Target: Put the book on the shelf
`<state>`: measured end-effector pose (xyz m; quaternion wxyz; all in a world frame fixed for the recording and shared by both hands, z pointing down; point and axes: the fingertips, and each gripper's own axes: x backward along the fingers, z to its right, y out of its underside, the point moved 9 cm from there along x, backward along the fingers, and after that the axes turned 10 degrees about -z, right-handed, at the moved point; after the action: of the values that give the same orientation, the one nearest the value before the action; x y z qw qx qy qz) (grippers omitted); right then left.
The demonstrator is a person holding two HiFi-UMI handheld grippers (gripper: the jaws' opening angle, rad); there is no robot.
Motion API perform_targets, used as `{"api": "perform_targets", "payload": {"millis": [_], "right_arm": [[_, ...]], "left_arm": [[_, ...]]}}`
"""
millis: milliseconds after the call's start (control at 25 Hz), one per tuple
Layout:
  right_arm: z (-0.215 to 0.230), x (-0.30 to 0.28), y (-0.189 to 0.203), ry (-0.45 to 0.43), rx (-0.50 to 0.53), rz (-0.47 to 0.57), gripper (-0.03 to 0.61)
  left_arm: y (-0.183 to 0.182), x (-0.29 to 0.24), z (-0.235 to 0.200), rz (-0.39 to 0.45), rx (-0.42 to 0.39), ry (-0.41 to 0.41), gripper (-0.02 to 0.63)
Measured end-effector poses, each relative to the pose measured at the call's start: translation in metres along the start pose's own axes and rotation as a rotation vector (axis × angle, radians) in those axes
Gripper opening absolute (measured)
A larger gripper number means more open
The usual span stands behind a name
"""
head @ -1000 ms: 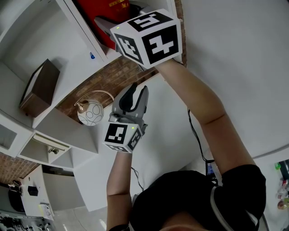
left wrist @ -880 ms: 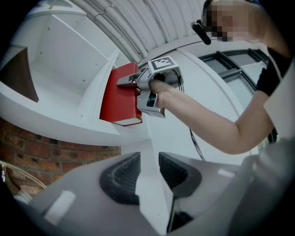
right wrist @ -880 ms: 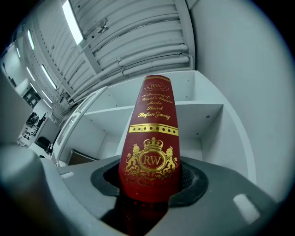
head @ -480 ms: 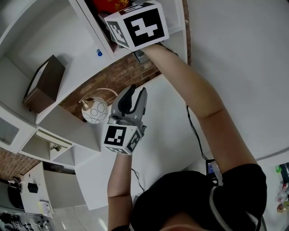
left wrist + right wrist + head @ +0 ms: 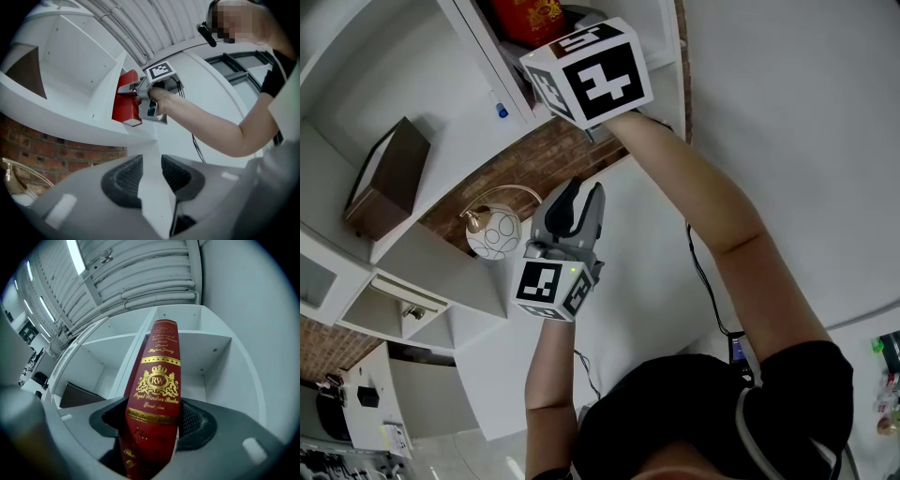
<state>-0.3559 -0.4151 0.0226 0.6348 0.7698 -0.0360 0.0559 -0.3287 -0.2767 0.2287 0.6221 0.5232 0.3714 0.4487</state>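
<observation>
Right gripper view looks along the right claw (image 5: pixel 151 418), whose jaws are opening with the book (image 5: pixel 157 376) between them. A thin pale gap shows beside the right-hand pad, so the pads seem to be letting go rather than pressing. The red book stands upright, spine toward the claw and gold lettering facing it. Its far part reaches ahead into an open compartment of the white shelf (image 5: pixel 213 362), close to the divider (image 5: pixel 133 357) on the claw's left. Holding it by the spine end probably let the claw slide it in without the jaws entering the compartment. In the left gripper view the book sits at the compartment's front edge, with a lower corner appearing to stick out past the board, so it may need a push further in. The left claw (image 5: pixel 151 176) hangs below and well apart from the shelf, its jaws apart with nothing between them, only the shelf's white edge showing through the gap. It seems to be kept clear as a spare. The task looks nearly done, and the risk is the book tipping once it is freed.
</observation>
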Motion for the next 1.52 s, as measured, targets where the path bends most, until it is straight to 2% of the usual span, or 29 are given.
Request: {"api": "perform_targets", "payload": {"millis": [320,400,520,1160,1520], "right_arm": [[0.005,0.036,0.017,-0.022,-0.015,0.067,0.296],[0.005,0.039,0.017,-0.019,-0.019,0.086,0.252],[0.004,0.034,0.015,-0.023,-0.013,0.080,0.230],[-0.005,-0.004,0.019,0.007,-0.031,0.043,0.230],[-0.008,0.015,0.031,0.011,-0.024,0.060,0.229]], "left_arm": [[0.004,-0.010,0.007,-0.005,0.005,0.025,0.114],[0.005,-0.011,0.007,-0.009,0.005,0.025,0.114],[0.003,-0.011,0.008,-0.010,0.002,0.022,0.114],[0.003,-0.001,0.001,-0.011,0.000,-0.012,0.114],[0.006,-0.001,-0.005,0.005,0.023,-0.014,0.114]]}}
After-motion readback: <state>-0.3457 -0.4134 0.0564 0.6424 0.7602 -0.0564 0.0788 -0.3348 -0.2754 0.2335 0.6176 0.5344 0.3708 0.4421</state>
